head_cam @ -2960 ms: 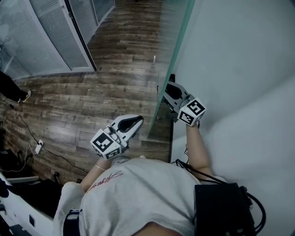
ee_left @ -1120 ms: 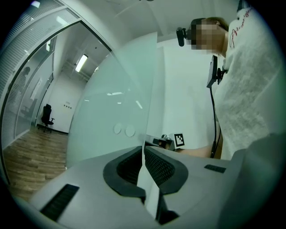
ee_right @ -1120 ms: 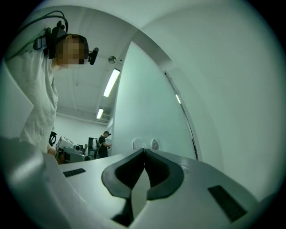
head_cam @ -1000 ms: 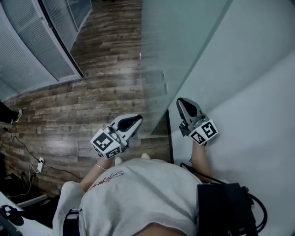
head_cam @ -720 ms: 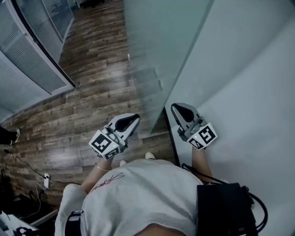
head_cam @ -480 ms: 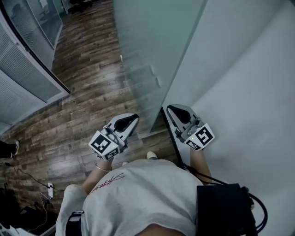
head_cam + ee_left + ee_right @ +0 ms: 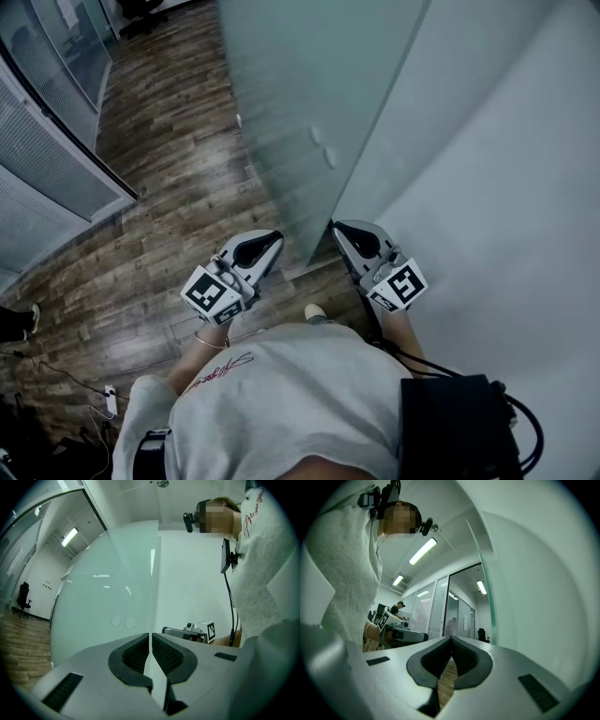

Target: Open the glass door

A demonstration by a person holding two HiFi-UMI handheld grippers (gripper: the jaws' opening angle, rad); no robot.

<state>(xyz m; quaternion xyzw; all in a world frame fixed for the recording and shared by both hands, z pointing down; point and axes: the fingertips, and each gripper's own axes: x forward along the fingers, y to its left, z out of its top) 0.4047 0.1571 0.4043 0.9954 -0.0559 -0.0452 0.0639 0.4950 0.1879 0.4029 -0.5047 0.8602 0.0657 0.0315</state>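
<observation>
The glass door (image 7: 300, 103) stands swung open, right in front of both hand-held grippers. Its near edge comes down just beside the tip of the right hand-held gripper (image 7: 342, 230), and its wide frosted face is ahead of the left hand-held gripper (image 7: 272, 242). Both are shut tight, jaws pressed together, and neither holds anything. That is the main worry. With no hold on the door, they can only push it, and nothing stops the door if it swings back. The glass is smooth, so a closed tip will likely slide off the thin edge. The right hand-held gripper sits in the small space between the door's edge and the white wall (image 7: 487, 169) on its right. If the door comes back, it could get squeezed or bumped there. I cannot tell if it touches the glass now. The person's shoe (image 7: 316, 311) is on the wooden floor (image 7: 159, 187) just behind the two hand-held grippers, close to the bottom of the door, so a swinging door might hit the toes. A hard push could also send the door too far, and glass can crack when it bangs.
</observation>
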